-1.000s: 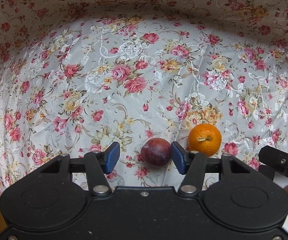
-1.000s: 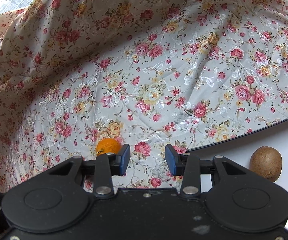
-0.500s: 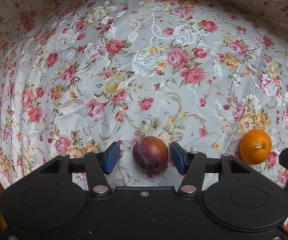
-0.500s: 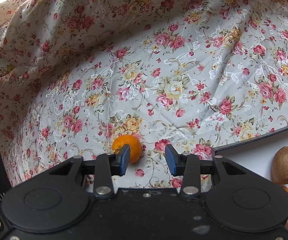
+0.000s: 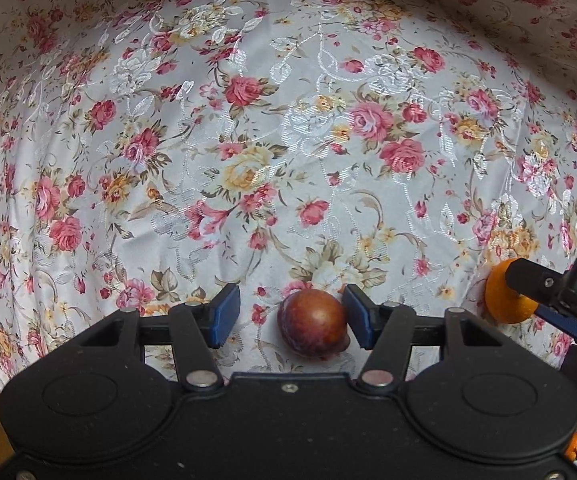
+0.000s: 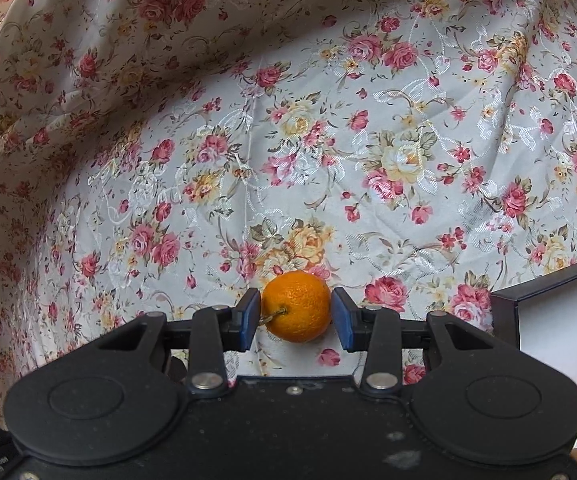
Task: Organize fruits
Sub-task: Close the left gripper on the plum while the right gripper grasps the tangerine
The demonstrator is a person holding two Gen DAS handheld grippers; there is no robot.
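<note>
Left tongs [image 5: 288,316] wide around a dark plum [image 5: 313,329] on the floral tablecloth [image 5: 288,140] — right pad touching, right tongs [image 6: 294,315] just widened, straddling the orange [image 6: 297,306] — no grip, white tray [image 6: 544,336] nearby

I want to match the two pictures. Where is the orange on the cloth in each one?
Left wrist view: the orange sits at the far right edge, partly behind the right gripper.
Right wrist view: the orange is low in the middle, between the blue fingers.
Shared landmark: the flowered cloth.
</note>
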